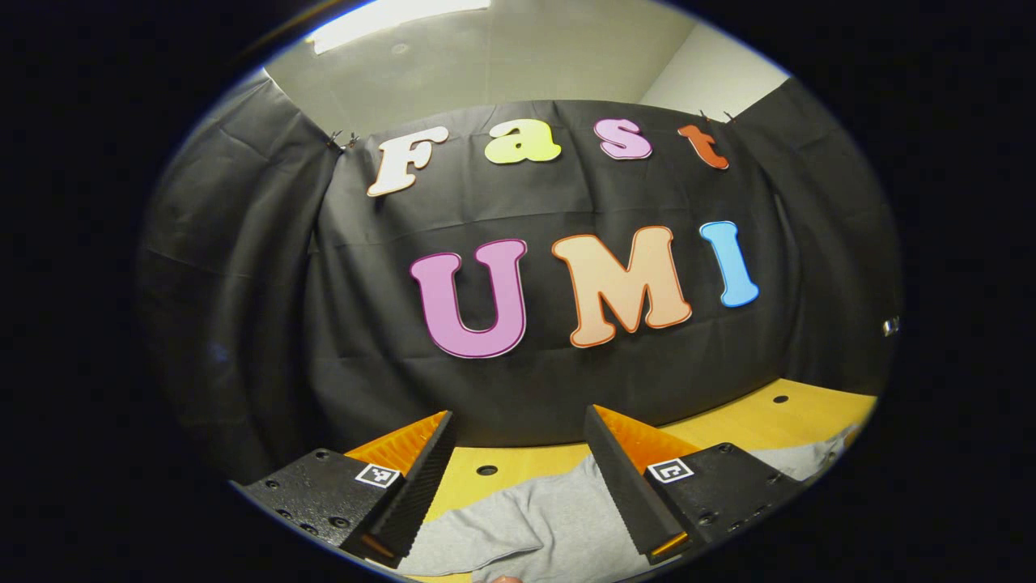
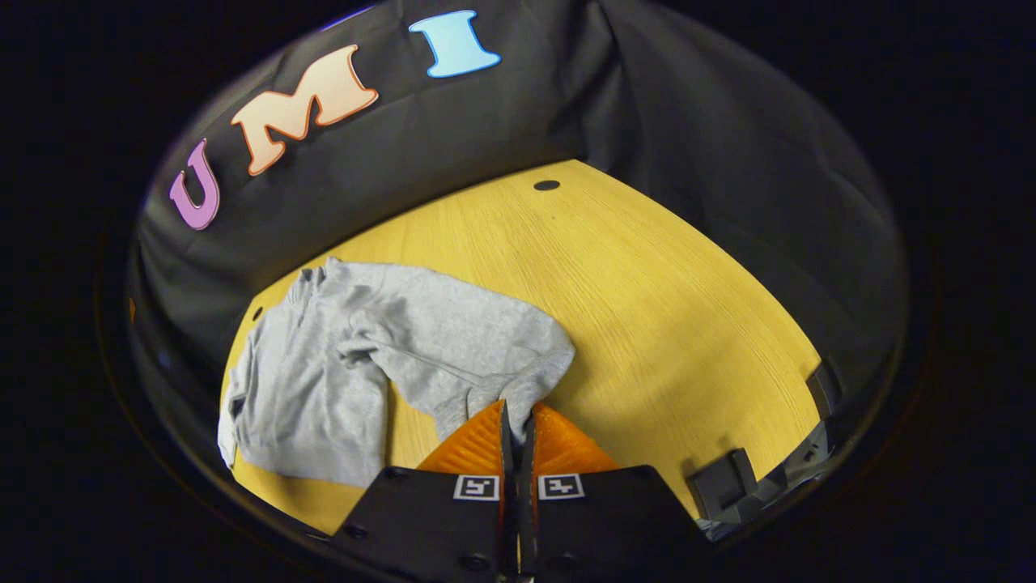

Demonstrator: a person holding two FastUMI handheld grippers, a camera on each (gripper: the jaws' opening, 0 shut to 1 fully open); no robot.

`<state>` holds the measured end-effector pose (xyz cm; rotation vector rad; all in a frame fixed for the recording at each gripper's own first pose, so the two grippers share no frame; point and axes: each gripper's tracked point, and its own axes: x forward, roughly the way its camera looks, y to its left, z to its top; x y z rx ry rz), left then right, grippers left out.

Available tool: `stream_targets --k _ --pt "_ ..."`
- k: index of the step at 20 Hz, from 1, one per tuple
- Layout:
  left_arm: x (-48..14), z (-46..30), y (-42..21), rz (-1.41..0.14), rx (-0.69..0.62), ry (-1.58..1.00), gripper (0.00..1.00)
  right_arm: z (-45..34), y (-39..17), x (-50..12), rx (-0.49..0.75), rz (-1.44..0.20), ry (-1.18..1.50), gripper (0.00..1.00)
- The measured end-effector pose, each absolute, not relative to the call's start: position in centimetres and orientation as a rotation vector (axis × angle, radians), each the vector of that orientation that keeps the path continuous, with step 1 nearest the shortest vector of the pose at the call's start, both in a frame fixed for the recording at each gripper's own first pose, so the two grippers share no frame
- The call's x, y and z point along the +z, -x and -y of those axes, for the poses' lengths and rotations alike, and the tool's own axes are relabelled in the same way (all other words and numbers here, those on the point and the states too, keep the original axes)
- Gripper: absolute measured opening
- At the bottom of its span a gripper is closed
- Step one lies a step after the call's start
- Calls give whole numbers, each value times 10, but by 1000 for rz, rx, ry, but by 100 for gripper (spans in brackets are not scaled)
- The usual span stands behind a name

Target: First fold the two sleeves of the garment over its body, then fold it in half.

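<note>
Two claws over yellow wooden table (image 2: 647,291): left claw (image 1: 518,470) wide open, right claw (image 2: 516,429) pinching grey garment (image 2: 421,340).

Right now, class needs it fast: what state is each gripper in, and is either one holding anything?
Left gripper: open, holding nothing, above the grey garment.
Right gripper: closed on the garment's sleeve.

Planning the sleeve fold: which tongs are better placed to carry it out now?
Right. The right tongs are already shut on the grey garment's sleeve cuff, ready to carry it over the body. The left tongs are open above the garment, gripping nothing.
</note>
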<state>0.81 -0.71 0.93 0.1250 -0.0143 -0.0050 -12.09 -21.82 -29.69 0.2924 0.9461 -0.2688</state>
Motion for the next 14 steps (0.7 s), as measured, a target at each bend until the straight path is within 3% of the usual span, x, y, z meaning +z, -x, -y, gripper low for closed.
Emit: stream_targets --k 14 --pt "10 -97 25 -4 189 -150 94 64 9 -268 19 -871 -248 4"
